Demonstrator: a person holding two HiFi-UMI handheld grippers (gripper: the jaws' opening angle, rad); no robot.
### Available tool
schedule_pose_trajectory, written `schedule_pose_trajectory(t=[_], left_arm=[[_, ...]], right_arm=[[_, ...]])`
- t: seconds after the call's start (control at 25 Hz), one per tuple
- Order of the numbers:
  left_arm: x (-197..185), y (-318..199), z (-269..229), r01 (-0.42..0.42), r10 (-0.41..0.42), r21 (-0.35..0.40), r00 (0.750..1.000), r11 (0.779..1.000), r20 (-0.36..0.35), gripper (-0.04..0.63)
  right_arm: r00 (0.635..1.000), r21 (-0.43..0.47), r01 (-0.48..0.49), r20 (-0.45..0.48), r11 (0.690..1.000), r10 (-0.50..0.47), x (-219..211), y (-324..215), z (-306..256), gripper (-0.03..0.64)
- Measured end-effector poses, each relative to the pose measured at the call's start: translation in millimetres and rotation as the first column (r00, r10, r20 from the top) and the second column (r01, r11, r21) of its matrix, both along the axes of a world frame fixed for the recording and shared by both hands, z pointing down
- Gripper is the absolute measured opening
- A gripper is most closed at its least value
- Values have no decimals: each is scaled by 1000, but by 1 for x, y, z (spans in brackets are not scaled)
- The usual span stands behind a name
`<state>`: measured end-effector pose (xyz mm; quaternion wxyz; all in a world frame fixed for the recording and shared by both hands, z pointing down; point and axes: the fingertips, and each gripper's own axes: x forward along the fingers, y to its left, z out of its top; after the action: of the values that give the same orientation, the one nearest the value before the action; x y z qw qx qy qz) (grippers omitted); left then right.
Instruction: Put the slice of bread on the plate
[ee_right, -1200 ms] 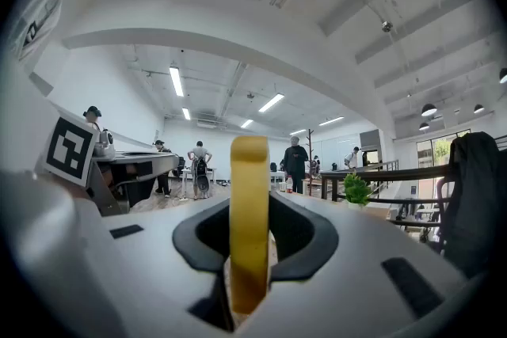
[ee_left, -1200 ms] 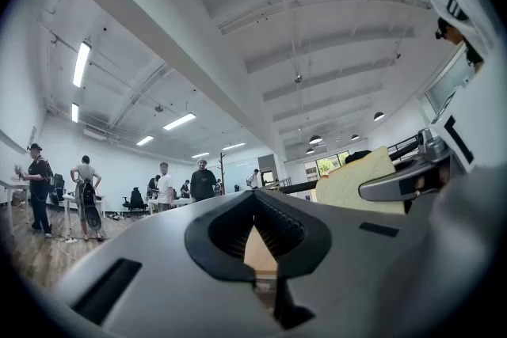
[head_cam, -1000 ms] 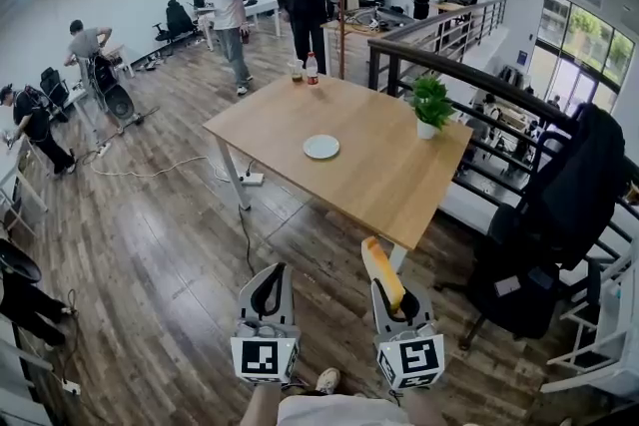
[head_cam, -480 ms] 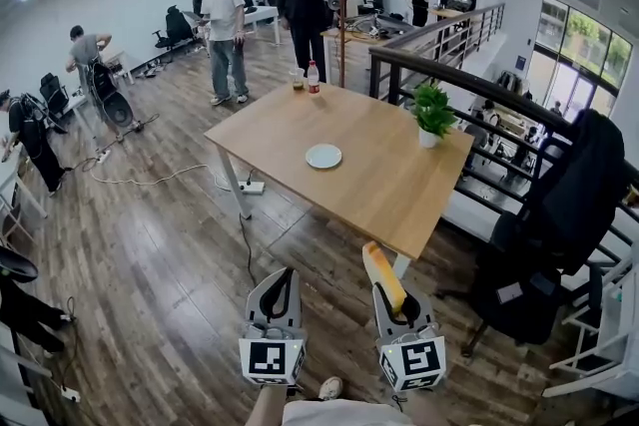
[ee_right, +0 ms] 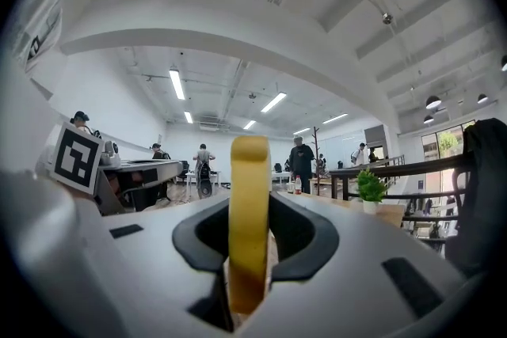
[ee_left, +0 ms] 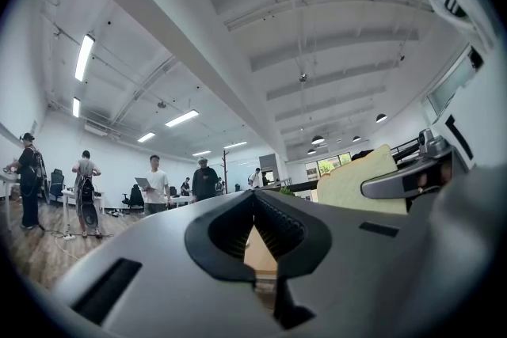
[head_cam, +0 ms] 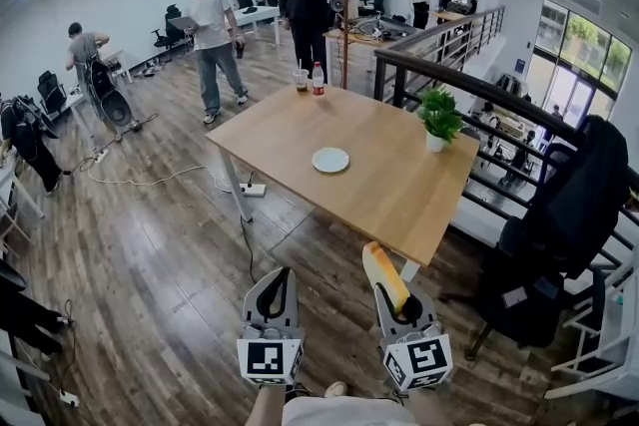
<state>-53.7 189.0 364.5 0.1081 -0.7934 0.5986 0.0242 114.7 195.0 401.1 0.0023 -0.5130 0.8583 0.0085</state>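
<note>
- Right gripper [head_cam: 403,302]: its jaws are clenched on the pale slice of bread with a yellow crust [head_cam: 383,275]. The slice stands on edge and juts forward past the jaw tips.
- Left gripper [head_cam: 272,288]: just beside the right one, jaw tips closed together with nothing between them. Both grippers hang over the dark plank floor [head_cam: 150,254].
- Light wooden table [head_cam: 399,190]: its near corner lies just ahead of the right gripper.
- Small round white plate [head_cam: 330,160]: bare, on the tabletop well ahead of both grippers and well apart from the bread.
- Green potted plant in a white pot [head_cam: 439,118]: farther ahead, off to the right gripper's side, near the table's edge.
- Clear bottle with a red cap [head_cam: 318,78] and cup [head_cam: 301,79]: together at the table's far corner.
- Black metal railing [head_cam: 469,80]: beyond the table, on the right gripper's side.
- Person in a white shirt [head_cam: 211,35] and person in black clothing [head_cam: 305,0]: standing on the floor beyond the far corner.
</note>
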Motion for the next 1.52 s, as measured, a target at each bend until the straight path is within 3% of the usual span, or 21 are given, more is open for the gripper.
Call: schedule_pose_trajectory(t=[0.28,0.4,0.52,0.72,1.0,1.4,1.52], left_arm=[[-48,-21,15,38,-39,-21,998,999,-39,9],[-47,-42,23,28,-30,-38,998,999,-50,9],[-40,-65,9,2,-2,-4,999,1000,-41,9],[-45,-88,2,8,-7,18,999,1000,-37,9],[-43,-157,6,-1,1,19,1000,1000,-3,9],[-58,-283,10,31,-32,-11,996,999,-87,9],[-64,-319,3,40,-42,-21,996,999,-76,9]], right_arm=[[999,9,-15,-29,1000,16,-31,-14,1,95],[999,13,-11,-45,1000,11,-28,-25,-3,95],[998,44,-19,-57,999,22,-24,-45,-14,95],[1000,80,-16,-12,997,17,-32,-78,-15,95],[998,65,3,64,998,-7,-33,-164,-5,95],[992,19,92,80,996,-93,-59,-316,-5,95],[990,32,124,66,992,-126,-68,-352,-14,95]])
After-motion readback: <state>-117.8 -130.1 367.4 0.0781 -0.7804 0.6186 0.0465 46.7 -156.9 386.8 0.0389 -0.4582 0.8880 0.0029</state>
